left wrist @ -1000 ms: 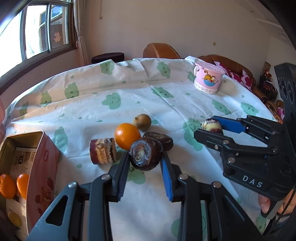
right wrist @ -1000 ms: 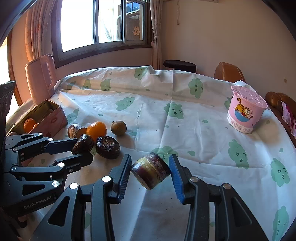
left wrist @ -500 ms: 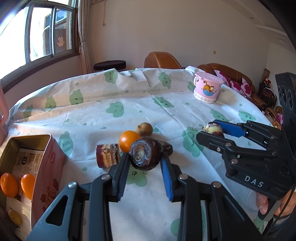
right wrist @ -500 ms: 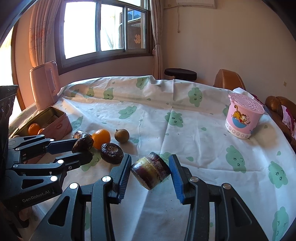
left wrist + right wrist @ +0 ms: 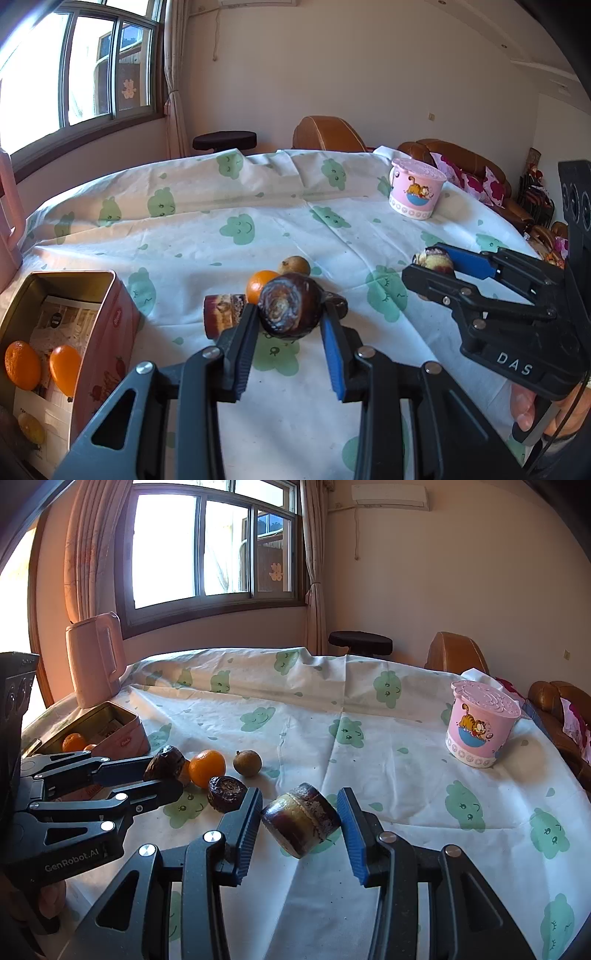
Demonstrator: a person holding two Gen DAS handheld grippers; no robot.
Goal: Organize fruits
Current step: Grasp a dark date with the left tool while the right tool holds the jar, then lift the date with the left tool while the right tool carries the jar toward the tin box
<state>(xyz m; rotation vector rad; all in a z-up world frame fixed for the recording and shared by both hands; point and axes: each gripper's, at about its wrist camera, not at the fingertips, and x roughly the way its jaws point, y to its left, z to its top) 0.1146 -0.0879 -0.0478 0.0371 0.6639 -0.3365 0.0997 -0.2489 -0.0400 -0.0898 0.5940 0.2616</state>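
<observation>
The pink kettle point(image 5: 9, 218) is cut off by the left wrist view's left edge.

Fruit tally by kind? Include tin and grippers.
Oranges: 3, one on the cloth, two in the tin
Dark brown round fruits: 2, one in the left gripper, one on the cloth
Purple cut pieces: 2, one in the right gripper, one on the cloth
Tan round fruit: 1
Yellow fruit in the tin: 1
Total: 9

Your left gripper point(image 5: 290, 332) and right gripper point(image 5: 300, 821) are alike: black angular frames with triangular cutouts, silver round screws and ribbed blue pads. White lettering marks their sides, "GenRobot.AI" on the left, "DAS" on the right.
</observation>
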